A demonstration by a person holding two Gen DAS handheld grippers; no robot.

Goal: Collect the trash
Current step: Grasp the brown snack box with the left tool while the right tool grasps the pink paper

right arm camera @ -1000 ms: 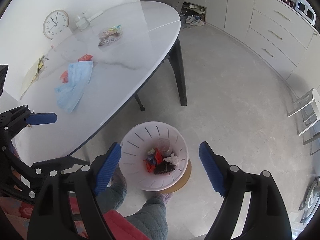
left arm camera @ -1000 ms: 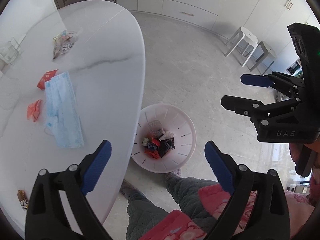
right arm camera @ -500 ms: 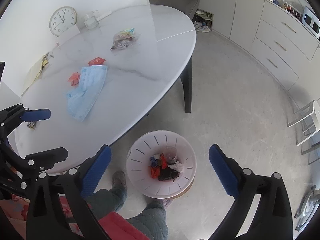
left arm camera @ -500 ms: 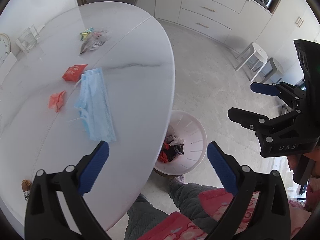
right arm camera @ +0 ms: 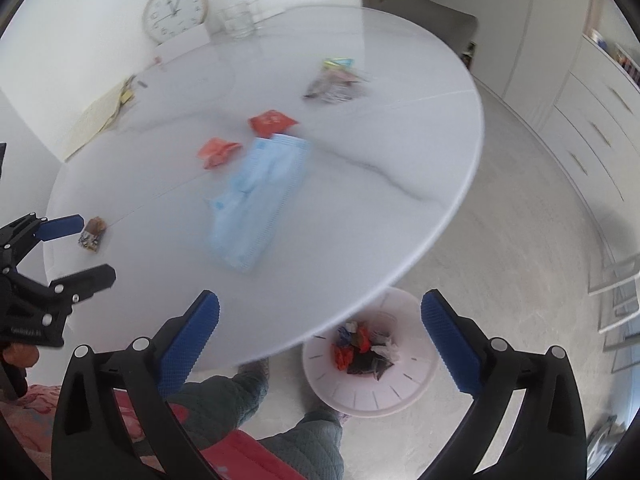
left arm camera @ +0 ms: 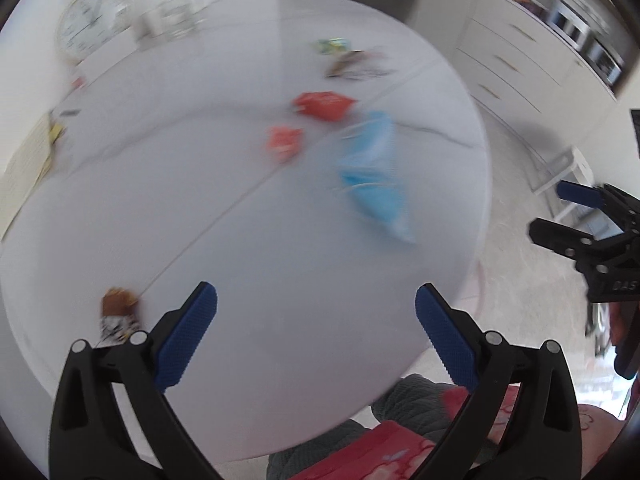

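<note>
On the white oval table (left arm camera: pixel 280 272) lie a stack of blue face masks (left arm camera: pixel 374 176) (right arm camera: pixel 260 196), two red wrappers (left arm camera: pixel 322 105) (left arm camera: pixel 285 141), a clear bag of wrappers (left arm camera: pixel 352 62) and a brown snack wrapper (left arm camera: pixel 118 308) (right arm camera: pixel 93 234) near the front left edge. My left gripper (left arm camera: pixel 316 288) (right arm camera: pixel 94 246) hovers open over the table's near part, just right of the brown wrapper, with nothing in it. My right gripper (right arm camera: pixel 320 296) (left arm camera: pixel 560 214) is open and empty above the table's near edge. The white bin (right arm camera: pixel 400 396) with trash sits on the floor, partly under the table.
A clock (right arm camera: pixel 175 10), a glass (right arm camera: pixel 240 20) and papers (right arm camera: pixel 100 116) sit at the table's far side by the wall. A chair (right arm camera: pixel 428 20) stands behind the table and drawers (right arm camera: pixel 592 120) line the right. The person's legs (right arm camera: pixel 304 440) are below.
Both grippers swung from above the bin to over the table. The bin left the left wrist view. The right jaws widened a little.
</note>
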